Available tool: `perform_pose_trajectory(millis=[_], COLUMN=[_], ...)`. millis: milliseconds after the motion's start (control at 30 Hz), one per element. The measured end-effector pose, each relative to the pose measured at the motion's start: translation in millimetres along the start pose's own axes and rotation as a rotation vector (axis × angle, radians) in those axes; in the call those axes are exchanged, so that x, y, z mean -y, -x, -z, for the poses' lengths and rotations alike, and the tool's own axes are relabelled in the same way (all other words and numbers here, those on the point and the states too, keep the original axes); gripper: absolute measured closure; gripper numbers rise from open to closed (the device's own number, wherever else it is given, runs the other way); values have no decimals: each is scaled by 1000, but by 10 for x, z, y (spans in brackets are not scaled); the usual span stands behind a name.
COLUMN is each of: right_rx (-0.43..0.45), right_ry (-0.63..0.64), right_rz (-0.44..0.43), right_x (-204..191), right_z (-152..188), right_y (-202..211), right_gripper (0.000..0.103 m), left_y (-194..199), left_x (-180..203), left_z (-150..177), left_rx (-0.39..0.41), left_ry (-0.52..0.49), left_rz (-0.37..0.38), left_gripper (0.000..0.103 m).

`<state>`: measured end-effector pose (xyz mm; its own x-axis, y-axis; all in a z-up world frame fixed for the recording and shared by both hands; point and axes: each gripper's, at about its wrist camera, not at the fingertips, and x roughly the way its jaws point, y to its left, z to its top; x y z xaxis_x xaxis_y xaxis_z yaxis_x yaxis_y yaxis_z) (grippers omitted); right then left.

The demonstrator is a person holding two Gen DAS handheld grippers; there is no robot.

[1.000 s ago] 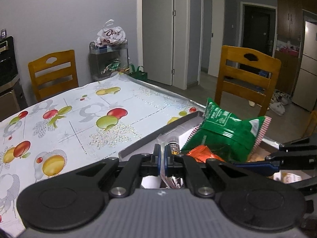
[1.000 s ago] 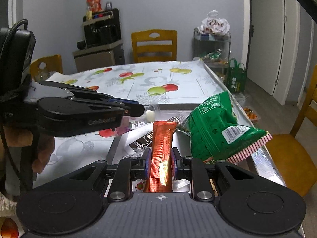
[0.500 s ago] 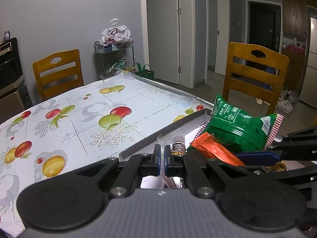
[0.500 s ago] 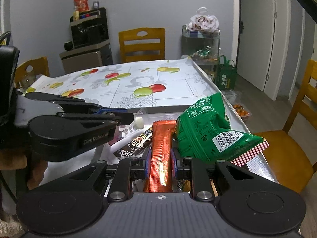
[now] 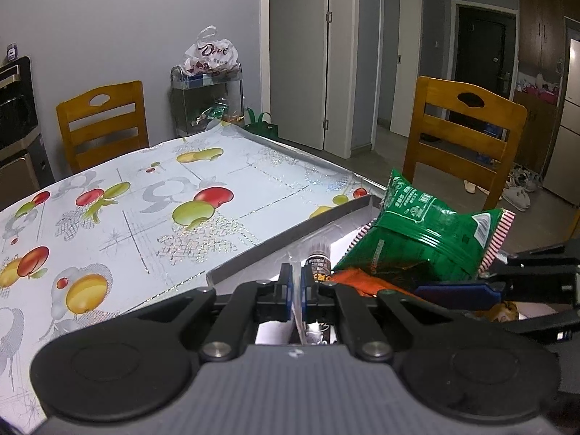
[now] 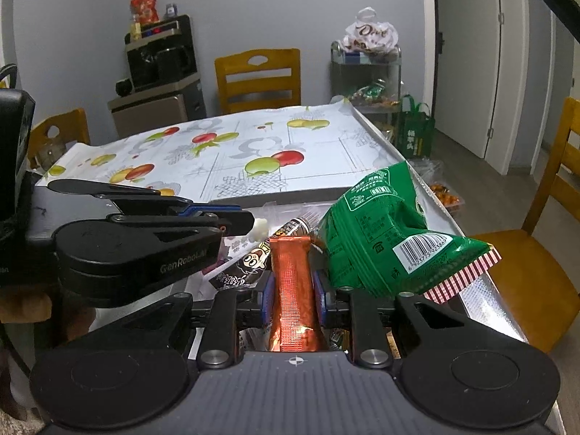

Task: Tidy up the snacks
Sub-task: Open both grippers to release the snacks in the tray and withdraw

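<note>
My right gripper (image 6: 291, 284) has a long orange foil packet (image 6: 290, 264) between its blue pads. The jaws are opening, but the pads still touch the packet's sides. A puffed green snack bag (image 6: 377, 243) leans against it on the right, over a shallow grey tray (image 5: 290, 239). My left gripper (image 5: 296, 279) is shut on the thin edge of a clear wrapper (image 5: 299, 311). From the right wrist view the left gripper (image 6: 243, 223) reaches in from the left, with a white candy (image 6: 261, 230) at its tip. A dark brown snack stick (image 6: 250, 264) lies under both.
The table wears a fruit-print cloth (image 5: 145, 195). Wooden chairs stand behind it (image 5: 101, 123) and to the right (image 5: 464, 134). A metal cart (image 6: 366, 79) with a white bag on top stands by the wall. A dark appliance (image 6: 159, 58) sits at the back left.
In the left wrist view the orange packet has sunk and is now mostly hidden behind the green bag and my fingers. The left gripper keeps its hold on the clear wrapper.
</note>
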<state>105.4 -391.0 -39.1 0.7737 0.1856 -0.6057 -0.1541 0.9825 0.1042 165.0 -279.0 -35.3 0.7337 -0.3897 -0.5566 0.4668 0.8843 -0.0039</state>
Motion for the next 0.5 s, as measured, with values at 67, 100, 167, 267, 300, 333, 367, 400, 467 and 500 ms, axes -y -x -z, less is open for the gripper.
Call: perform_pose_trajectory(millis=[67, 100, 167, 267, 300, 333, 367, 400, 467, 500], right_rx=[2, 5, 11, 18, 22, 28, 34, 39, 48, 52], right_ry=[-1, -3, 0, 5, 4, 6, 11, 16, 22, 24], right_rz=[-3, -8, -13, -22, -27, -30, -30, -29, -29, -29], right_x=[-13, -15, -29, -60, -65, -77, -91, -105, -134, -147], right_z=[-1, 1, 0, 17, 23, 32, 41, 50, 68, 83], right_y=[8, 20, 50, 107, 133, 167, 202, 240, 315, 358], right_gripper=[74, 69, 63, 57, 52, 48, 46, 44, 42, 40], left_y=[11, 20, 45, 94, 120, 153, 192, 238, 367, 427], left_x=[-10, -21, -43, -69, -78, -87, -92, -94, -77, -66], left_z=[-1, -2, -4, -4, -1, 3, 5, 10, 22, 26], left_rx=[-3, -6, -11, -25, -27, -25, -18, -4, 47, 70], left_ry=[3, 7, 16, 25, 28, 33, 37, 41, 38, 30], left_rz=[3, 6, 16, 28, 34, 40, 43, 41, 30, 23], left_gripper=[103, 103, 102, 96, 90, 74, 48, 34, 4, 4])
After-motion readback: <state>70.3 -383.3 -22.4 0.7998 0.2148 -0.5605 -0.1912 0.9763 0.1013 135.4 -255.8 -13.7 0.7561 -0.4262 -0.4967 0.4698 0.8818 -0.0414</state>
